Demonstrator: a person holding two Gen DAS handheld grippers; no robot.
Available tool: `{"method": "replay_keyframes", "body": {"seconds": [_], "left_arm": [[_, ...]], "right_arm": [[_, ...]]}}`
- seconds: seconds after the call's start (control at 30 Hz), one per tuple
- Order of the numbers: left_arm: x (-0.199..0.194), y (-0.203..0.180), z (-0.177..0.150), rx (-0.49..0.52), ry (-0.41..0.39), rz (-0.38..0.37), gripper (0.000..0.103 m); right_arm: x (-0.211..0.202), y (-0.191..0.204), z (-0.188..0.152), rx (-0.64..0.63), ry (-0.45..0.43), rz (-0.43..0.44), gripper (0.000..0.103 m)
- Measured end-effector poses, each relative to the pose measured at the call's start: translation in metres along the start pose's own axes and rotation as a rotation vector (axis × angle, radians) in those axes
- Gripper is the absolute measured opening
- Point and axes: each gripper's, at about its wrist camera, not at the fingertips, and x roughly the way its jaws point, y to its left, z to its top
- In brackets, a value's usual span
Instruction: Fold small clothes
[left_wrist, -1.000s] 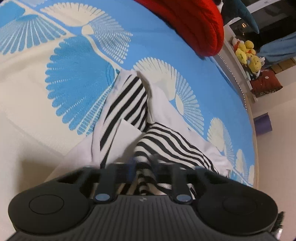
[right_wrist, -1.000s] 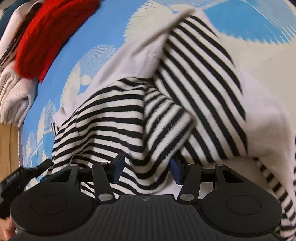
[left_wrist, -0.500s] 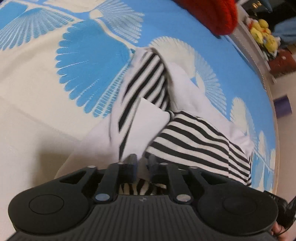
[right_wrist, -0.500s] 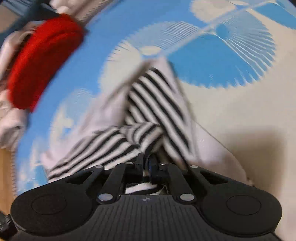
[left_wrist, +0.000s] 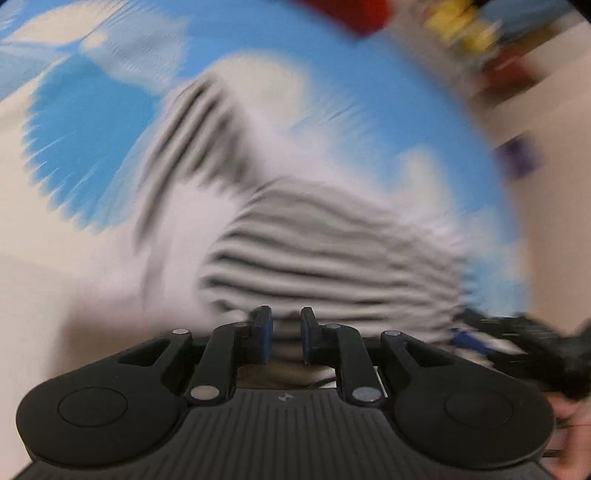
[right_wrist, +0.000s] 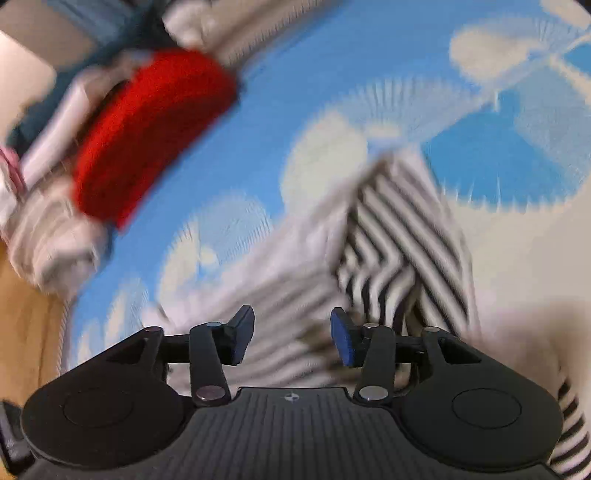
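A black-and-white striped garment with white parts (left_wrist: 332, 254) lies crumpled on a blue and cream patterned bedspread (left_wrist: 92, 122). Both views are blurred by motion. My left gripper (left_wrist: 284, 336) is over the garment's near edge, its jaws a narrow gap apart with striped cloth seen between them. My right gripper (right_wrist: 291, 334) is open above the same garment (right_wrist: 399, 229), with nothing between its fingers. The other gripper (left_wrist: 517, 339) shows dark at the right edge of the left wrist view.
A red knitted item (right_wrist: 147, 133) lies at the far side of the bed beside a pile of white and pink clothes (right_wrist: 48, 236). Yellow soft toys (left_wrist: 454, 22) sit beyond the bed edge. Wooden floor (right_wrist: 26, 325) shows at the left.
My right gripper has opened and let go of the striped cloth it pinched half a second ago. My left gripper's jaws have parted slightly. Both grippers are moving fast and have pulled back.
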Motion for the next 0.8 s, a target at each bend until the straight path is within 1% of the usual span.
{"method": "replay_keyframes", "body": {"seconds": [0.03, 0.07, 0.1, 0.13, 0.2, 0.27, 0.3, 0.33, 0.37, 0.4, 0.43, 0.47, 0.5, 0.53, 0.57, 0.6, 0.63, 0.67, 0.7, 0.73, 0.77, 0.8], "left_arm": [[0.003, 0.006, -0.002, -0.018, -0.006, 0.061, 0.002], [0.000, 0.010, -0.001, -0.044, -0.020, 0.067, 0.002], [-0.005, 0.012, 0.002, -0.067, -0.027, 0.067, 0.004], [-0.011, 0.010, 0.004, -0.063, -0.053, 0.081, 0.008], [-0.025, 0.006, 0.004, -0.028, -0.124, 0.081, 0.010], [-0.032, 0.004, 0.005, -0.033, -0.145, 0.025, 0.010], [-0.033, 0.003, 0.004, -0.048, -0.139, -0.007, 0.014], [-0.032, 0.004, 0.004, -0.067, -0.127, -0.024, 0.015], [-0.028, 0.006, 0.004, -0.087, -0.109, -0.029, 0.015], [-0.022, 0.009, 0.004, -0.112, -0.081, -0.017, 0.017], [-0.015, 0.013, 0.003, -0.133, -0.046, 0.015, 0.017], [-0.009, 0.017, 0.002, -0.139, -0.016, 0.058, 0.017], [-0.007, 0.019, 0.000, -0.136, -0.011, 0.075, 0.016], [-0.010, 0.019, 0.000, -0.132, -0.025, 0.071, 0.016], [-0.016, 0.015, 0.000, -0.113, -0.051, 0.067, 0.017], [-0.023, 0.007, 0.001, -0.076, -0.091, 0.051, 0.017], [-0.031, -0.002, 0.001, -0.029, -0.134, 0.017, 0.017], [-0.036, -0.010, 0.001, 0.004, -0.156, -0.026, 0.017], [-0.040, -0.017, 0.000, 0.028, -0.162, -0.079, 0.017], [-0.041, -0.022, -0.002, 0.045, -0.150, -0.140, 0.018], [-0.039, -0.026, -0.004, 0.057, -0.129, -0.182, 0.019], [-0.031, -0.030, -0.006, 0.071, -0.091, -0.203, 0.020]], "right_arm": [[0.010, -0.005, -0.003, 0.004, 0.048, -0.074, 0.051], [0.015, -0.011, -0.005, 0.018, 0.066, -0.129, 0.051], [0.016, -0.014, -0.005, 0.034, 0.060, -0.139, 0.050], [0.013, -0.015, -0.003, 0.048, 0.056, -0.127, 0.050], [0.005, -0.010, 0.000, 0.023, 0.018, -0.112, 0.051], [-0.008, -0.004, 0.003, -0.019, -0.050, -0.087, 0.055], [-0.012, -0.002, 0.005, -0.028, -0.075, -0.063, 0.056], [-0.013, -0.002, 0.007, -0.023, -0.081, -0.044, 0.059], [-0.011, -0.004, 0.007, -0.006, -0.071, -0.030, 0.060], [-0.008, -0.008, 0.007, 0.029, -0.047, -0.027, 0.060], [-0.003, -0.015, 0.007, 0.068, -0.021, -0.039, 0.060], [0.003, -0.024, 0.006, 0.116, 0.011, -0.075, 0.060], [0.006, -0.032, 0.005, 0.147, 0.028, -0.113, 0.060], [0.006, -0.038, 0.006, 0.173, 0.027, -0.147, 0.060], [0.004, -0.040, 0.007, 0.190, 0.016, -0.162, 0.060], [0.001, -0.041, 0.009, 0.200, 0.002, -0.158, 0.060], [-0.004, -0.040, 0.011, 0.202, -0.020, -0.142, 0.060], [-0.009, -0.037, 0.012, 0.197, -0.046, -0.119, 0.060], [-0.013, -0.033, 0.013, 0.189, -0.072, -0.094, 0.060], [-0.016, -0.027, 0.012, 0.180, -0.099, -0.059, 0.061], [-0.017, -0.022, 0.010, 0.172, -0.118, -0.018, 0.062], [-0.017, -0.017, 0.008, 0.161, -0.123, 0.032, 0.062]]}}
